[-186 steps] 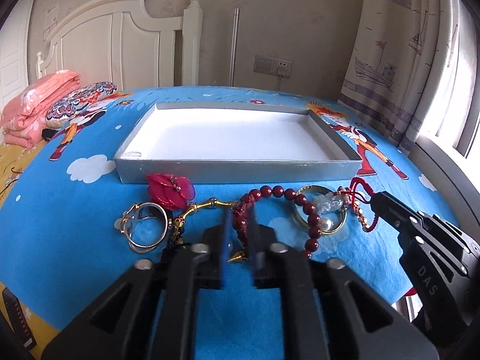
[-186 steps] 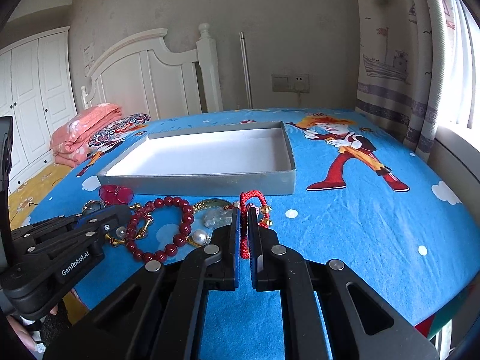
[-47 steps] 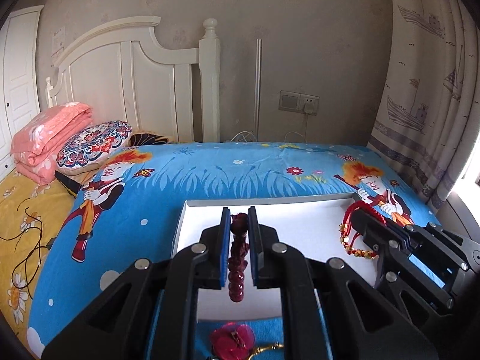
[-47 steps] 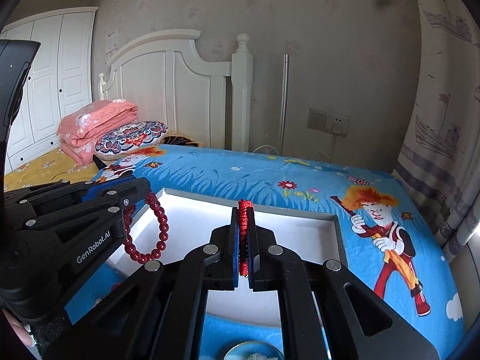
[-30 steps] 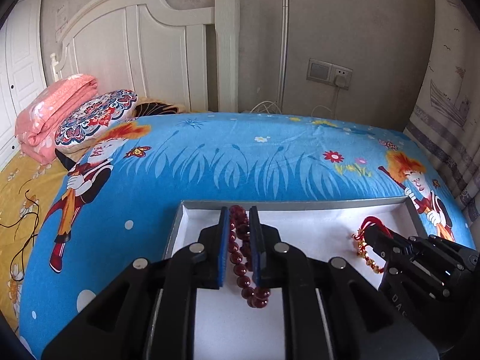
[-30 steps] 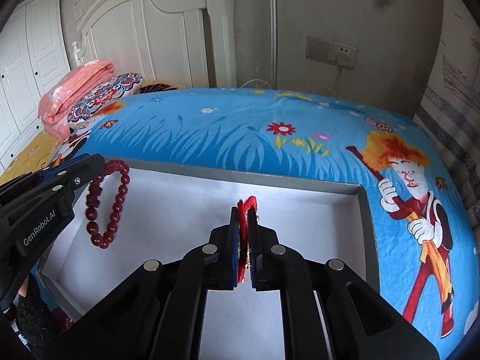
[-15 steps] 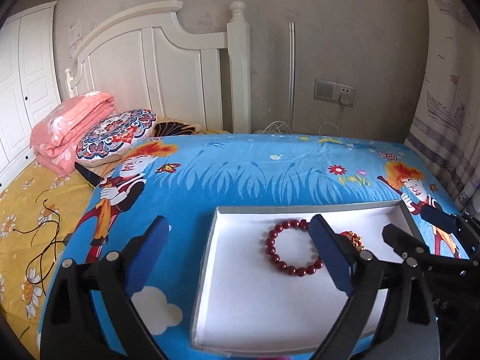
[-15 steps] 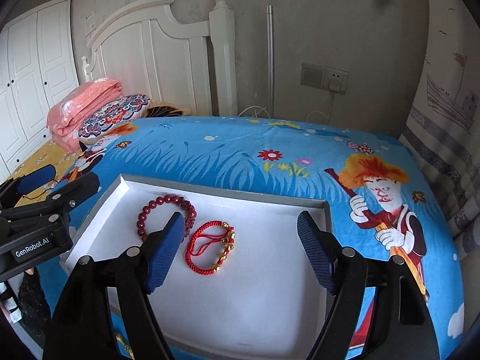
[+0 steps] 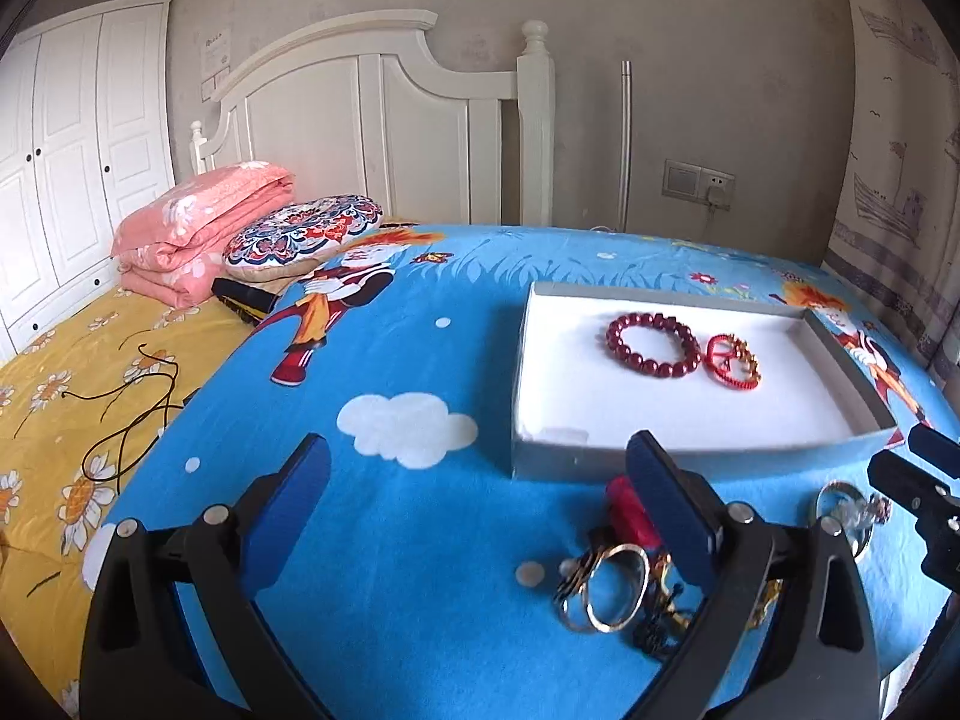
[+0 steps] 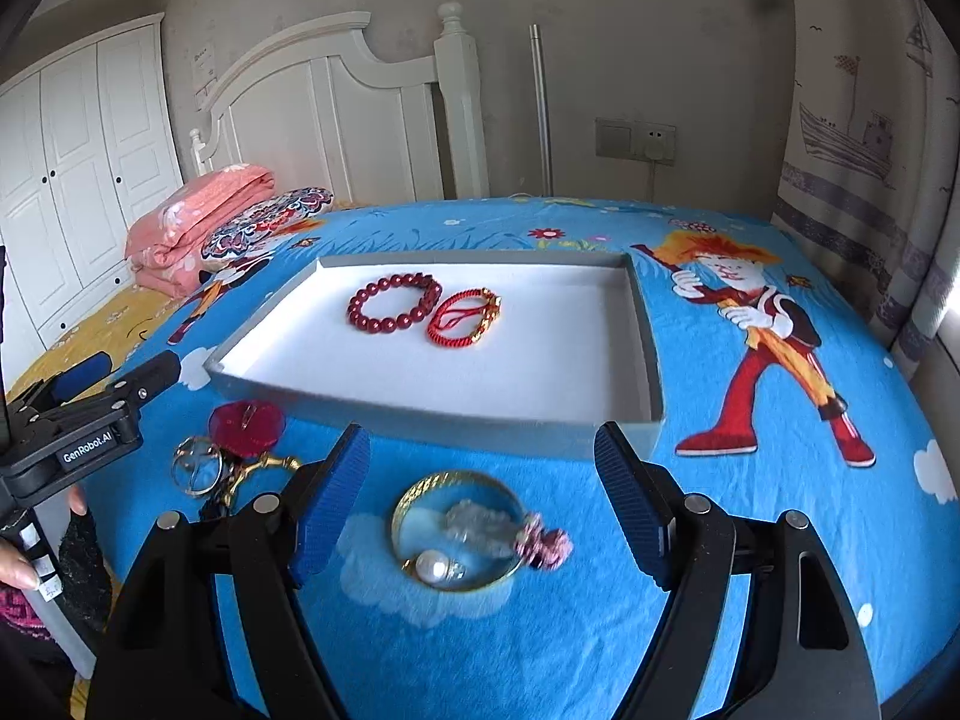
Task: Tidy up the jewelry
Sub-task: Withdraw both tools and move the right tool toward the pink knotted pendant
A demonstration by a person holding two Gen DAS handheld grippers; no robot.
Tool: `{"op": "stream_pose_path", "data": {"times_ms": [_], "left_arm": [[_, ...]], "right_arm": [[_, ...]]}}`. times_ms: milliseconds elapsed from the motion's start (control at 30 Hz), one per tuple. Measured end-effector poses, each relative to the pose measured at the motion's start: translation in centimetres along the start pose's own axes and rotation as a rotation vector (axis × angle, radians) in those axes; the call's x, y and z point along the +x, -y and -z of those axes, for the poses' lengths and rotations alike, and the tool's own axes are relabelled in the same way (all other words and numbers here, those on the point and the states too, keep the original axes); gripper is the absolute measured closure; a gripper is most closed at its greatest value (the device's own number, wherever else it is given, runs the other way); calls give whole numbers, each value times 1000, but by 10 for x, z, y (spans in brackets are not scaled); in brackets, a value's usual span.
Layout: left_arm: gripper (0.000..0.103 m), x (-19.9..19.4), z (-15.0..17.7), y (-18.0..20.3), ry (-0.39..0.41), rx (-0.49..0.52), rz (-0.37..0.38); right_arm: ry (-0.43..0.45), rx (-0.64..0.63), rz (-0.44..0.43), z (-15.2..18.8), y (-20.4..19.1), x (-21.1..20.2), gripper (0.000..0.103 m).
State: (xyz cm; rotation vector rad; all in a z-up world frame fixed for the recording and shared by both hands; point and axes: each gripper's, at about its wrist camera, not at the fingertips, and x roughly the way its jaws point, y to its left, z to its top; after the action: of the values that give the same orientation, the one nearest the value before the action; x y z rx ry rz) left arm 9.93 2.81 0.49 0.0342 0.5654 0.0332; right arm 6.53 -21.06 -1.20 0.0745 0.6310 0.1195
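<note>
Directly below your wide-open, empty right gripper (image 10: 480, 504), between its fingers, the gold bangle (image 10: 457, 531) lies on the blue sheet (image 10: 750, 540); it looks rigid, light and slippery, so grip its bare rim.

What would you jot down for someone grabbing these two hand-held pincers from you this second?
Left gripper: open, holding nothing, over the blue bedspread.
Right gripper: open, holding nothing, just above the gold bangle.
Done: red bead bracelet and red cord bracelet lie side by side in the tray.
Left: the gold bangle with its pearl, the red flower clip, and the ring-and-chain tangle, all in front of the tray.
</note>
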Motion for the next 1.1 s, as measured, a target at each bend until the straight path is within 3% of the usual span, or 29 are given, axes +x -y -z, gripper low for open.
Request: {"op": "stream_pose_path", "data": {"times_ms": [233, 367, 500, 767, 1100], "left_arm": [[7, -16, 40, -7, 0, 8, 7], [7, -18, 52, -11, -1, -4, 26], [7, -17, 59, -13, -7, -21, 34], [7, -9, 72, -13, -32, -22, 56], [7, -5, 78, -15, -39, -15, 45]], "right_arm": [[12, -47, -68, 34, -27, -12, 30], [56, -76, -58, 41, -37, -19, 33], [85, -2, -11, 41, -20, -23, 36], [23, 117, 29, 49, 14, -11, 60], [-4, 173, 21, 46, 24, -1, 61]]}}
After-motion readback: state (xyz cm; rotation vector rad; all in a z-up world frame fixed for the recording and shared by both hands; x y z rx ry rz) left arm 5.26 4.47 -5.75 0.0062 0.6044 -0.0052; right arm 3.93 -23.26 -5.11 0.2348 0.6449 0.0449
